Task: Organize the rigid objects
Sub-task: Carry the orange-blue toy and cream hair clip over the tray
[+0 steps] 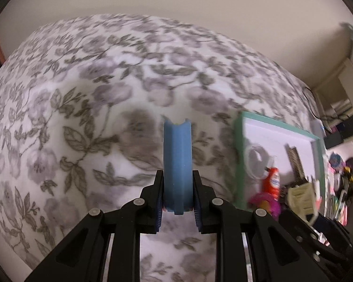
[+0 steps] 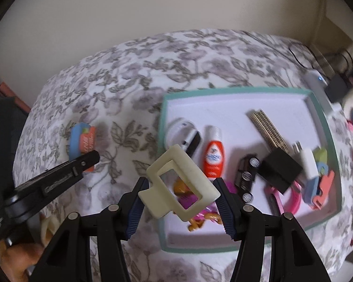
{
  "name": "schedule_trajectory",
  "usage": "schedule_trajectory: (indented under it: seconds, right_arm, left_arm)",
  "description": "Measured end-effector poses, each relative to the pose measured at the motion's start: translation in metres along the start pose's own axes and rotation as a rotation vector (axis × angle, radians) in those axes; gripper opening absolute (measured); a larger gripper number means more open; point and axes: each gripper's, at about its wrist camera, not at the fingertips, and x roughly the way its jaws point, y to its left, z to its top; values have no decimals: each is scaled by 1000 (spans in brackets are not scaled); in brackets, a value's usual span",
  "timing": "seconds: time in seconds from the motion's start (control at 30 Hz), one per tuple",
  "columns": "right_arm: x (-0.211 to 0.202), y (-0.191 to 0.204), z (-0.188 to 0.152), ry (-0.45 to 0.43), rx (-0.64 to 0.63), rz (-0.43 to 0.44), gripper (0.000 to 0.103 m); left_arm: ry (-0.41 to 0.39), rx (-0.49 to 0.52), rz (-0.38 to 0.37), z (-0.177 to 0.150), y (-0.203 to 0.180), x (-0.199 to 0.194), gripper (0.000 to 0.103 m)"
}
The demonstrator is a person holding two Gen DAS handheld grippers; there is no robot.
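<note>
In the left wrist view my left gripper (image 1: 177, 176) is shut on a blue block (image 1: 177, 155), seen edge on and lifted over the floral bedspread (image 1: 82, 117). The right wrist view shows that block (image 2: 78, 138) with an orange-red label, and the left gripper (image 2: 91, 158) clamped on its lower end. My right gripper (image 2: 181, 185) is shut on a cream hair claw clip (image 2: 162, 195), which hangs tilted over the near left corner of the teal-rimmed tray (image 2: 235, 91). The clip (image 1: 301, 198) also shows at the lower right of the left wrist view.
In the tray lie a white round device (image 2: 181, 131), a red-orange small bottle (image 2: 213, 159), a cardboard strip (image 2: 269, 129), a black adapter (image 2: 278, 169), a white plug (image 2: 308, 164) and pink items (image 2: 294, 199). Right of the bed are cables and clutter (image 2: 336, 89). A wall stands behind.
</note>
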Motion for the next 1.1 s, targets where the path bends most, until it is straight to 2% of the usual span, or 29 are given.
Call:
schedule_trajectory:
  seconds: [0.27,0.63,0.9,1.1]
  right_arm:
    - [-6,-40,-8,23,110,-22,60]
    - [-9,-97,-15,58,258,-38,60]
    - [-9,-122,-17,73,318,-30,60]
    - [-4,-126,-18,92,320,-37,60]
  left_arm:
    - [-25,136,-45,-23,-48,-22,23]
    - [15,266,-94,-53,-99,-23,23]
    - [33,337,-109,-65,-123,-23,23]
    - [68,387,-103,-75,-137,-13,23]
